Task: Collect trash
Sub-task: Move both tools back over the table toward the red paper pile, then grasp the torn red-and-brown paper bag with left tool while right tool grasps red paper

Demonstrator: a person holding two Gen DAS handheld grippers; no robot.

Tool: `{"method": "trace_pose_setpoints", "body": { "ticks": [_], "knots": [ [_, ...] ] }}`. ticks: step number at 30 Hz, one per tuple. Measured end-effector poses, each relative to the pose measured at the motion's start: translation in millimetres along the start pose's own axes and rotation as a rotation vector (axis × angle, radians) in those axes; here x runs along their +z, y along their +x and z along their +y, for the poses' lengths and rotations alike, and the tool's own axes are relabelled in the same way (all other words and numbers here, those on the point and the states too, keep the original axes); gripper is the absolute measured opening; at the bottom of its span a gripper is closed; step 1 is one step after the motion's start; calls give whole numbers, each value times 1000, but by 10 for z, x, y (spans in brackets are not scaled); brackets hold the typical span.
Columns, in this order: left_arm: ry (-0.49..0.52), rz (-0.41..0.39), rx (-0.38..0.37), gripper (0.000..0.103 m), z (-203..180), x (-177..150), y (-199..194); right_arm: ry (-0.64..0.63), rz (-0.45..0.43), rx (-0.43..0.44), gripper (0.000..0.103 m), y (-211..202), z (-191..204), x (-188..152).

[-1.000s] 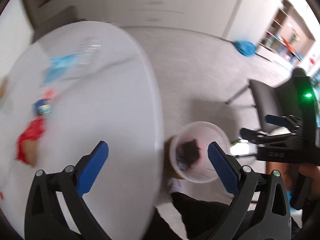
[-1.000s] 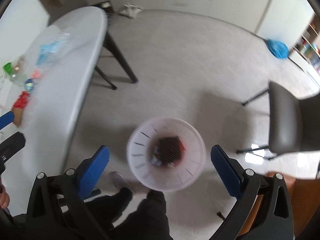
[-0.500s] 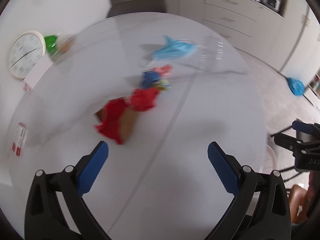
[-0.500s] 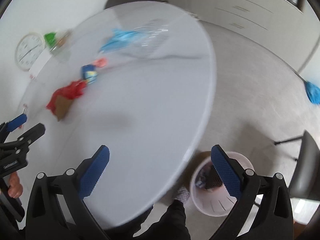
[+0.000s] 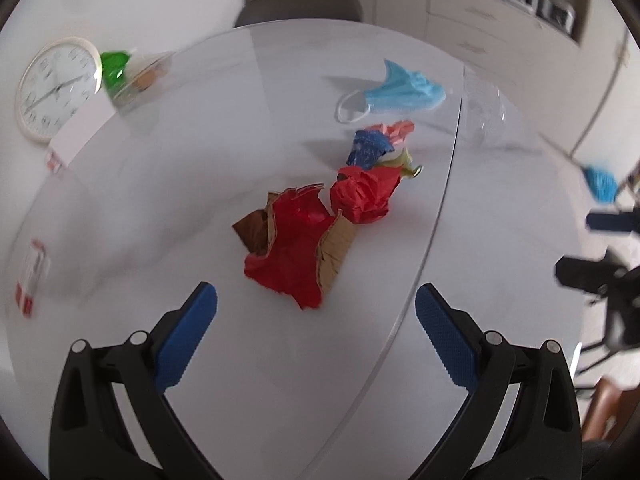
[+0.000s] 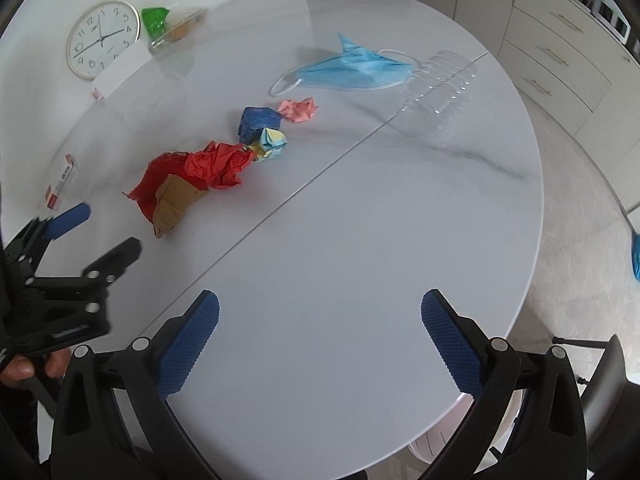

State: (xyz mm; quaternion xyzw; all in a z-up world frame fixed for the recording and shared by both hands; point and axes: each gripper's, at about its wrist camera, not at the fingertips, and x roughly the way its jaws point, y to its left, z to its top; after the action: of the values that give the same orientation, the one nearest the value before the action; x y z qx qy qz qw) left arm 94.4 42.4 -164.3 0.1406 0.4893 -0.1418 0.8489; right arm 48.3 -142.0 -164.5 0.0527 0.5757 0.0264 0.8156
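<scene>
Trash lies on the white oval table: a torn red-and-brown cardboard piece, a crumpled red paper, a blue paper ball, a pale yellow-blue wad, a pink wad, a blue face mask and a clear plastic bottle. My left gripper is open and empty just short of the cardboard piece. My right gripper is open and empty over bare table, nearer the front edge.
A wall clock, a green-wrapped item in a clear container, a white card and a small red-white box sit at the table's far left. The pink bin's rim shows below the table edge. A chair stands right.
Both grippers have swung up from the bin on the floor to face the table. The trash pile is now closer and centred in the left wrist view.
</scene>
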Motion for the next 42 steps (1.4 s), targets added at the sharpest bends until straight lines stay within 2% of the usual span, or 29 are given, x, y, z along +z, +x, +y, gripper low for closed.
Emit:
{"method": "trace_pose_setpoints", "body": {
  "ticks": [4, 8, 12, 17, 20, 23, 27, 31, 34, 39, 42],
  "knots": [
    [141, -1, 49, 95, -32, 112, 208, -6, 43, -11, 100, 119, -31, 52],
    [272, 7, 56, 95, -72, 219, 416, 3, 79, -24, 100, 245, -77, 97],
    [349, 20, 36, 95, -86, 292, 564, 27, 108, -30, 100, 348, -150, 123],
    [385, 52, 5, 95, -91, 314, 704, 42, 136, -32, 100, 456, -202, 154],
    [387, 36, -14, 94, -113, 316, 689, 40, 142, -32, 100, 500, -208, 186],
    [390, 38, -34, 83, -164, 289, 680, 37, 148, -30, 100, 531, -211, 223],
    [384, 39, -30, 81, -205, 240, 706, 15, 145, -23, 100, 555, -173, 310],
    [325, 46, -22, 59, -167, 233, 709, -39, 103, 6, 100, 486, -83, 420],
    [287, 34, -17, 52, -146, 207, 669, -97, 76, 25, 100, 450, 23, 534],
    [226, 33, -13, 50, -111, 98, 606, -187, 59, 69, 100, 468, 258, 750],
    [158, 43, -33, 50, -46, 21, 558, -196, 72, 124, 100, 563, 402, 851]
  ]
}}
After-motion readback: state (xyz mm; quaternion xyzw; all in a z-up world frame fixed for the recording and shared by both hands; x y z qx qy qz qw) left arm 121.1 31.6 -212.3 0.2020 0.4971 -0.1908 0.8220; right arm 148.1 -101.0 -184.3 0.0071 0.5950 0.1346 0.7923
